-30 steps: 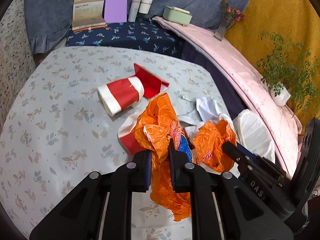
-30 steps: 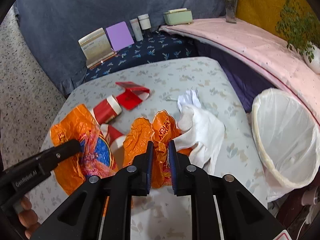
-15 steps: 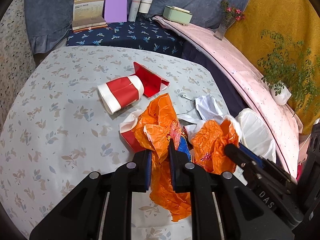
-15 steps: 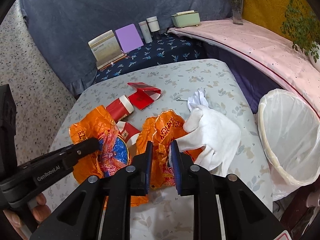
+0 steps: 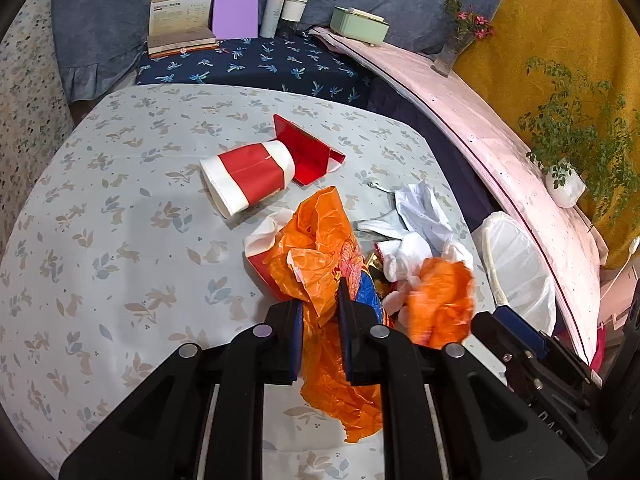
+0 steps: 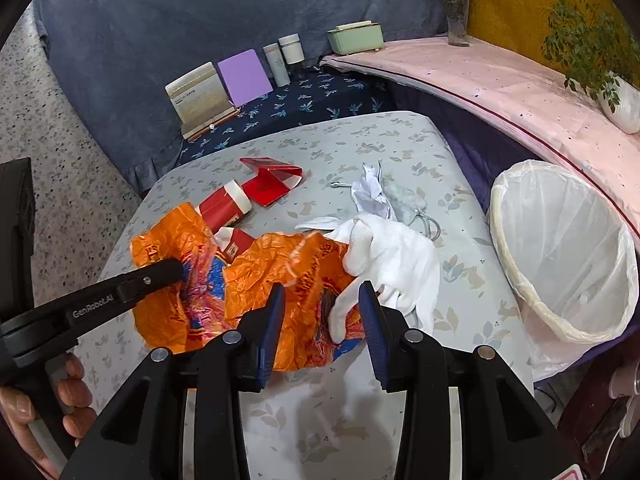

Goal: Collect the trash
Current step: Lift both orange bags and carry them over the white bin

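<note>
My left gripper (image 5: 319,320) is shut on an orange plastic bag (image 5: 320,264) lying on the floral table; it also shows in the right wrist view (image 6: 176,248). My right gripper (image 6: 322,316) is open, its jaws apart over a second orange bag (image 6: 292,272) and a white glove (image 6: 392,256). A red and white paper cup (image 5: 248,176) lies on its side beside a folded red card (image 5: 308,152). Crumpled white paper (image 6: 370,194) lies behind the glove.
A white-lined trash bin (image 6: 560,248) stands off the table's right edge. Books, a purple pad, two bottles and a green box (image 6: 354,38) sit at the back. A pink-covered ledge (image 6: 500,84) with a potted plant runs along the right.
My right gripper has opened and let go of the second orange bag, which has spread out on the table. My left gripper stays shut on its bag.
</note>
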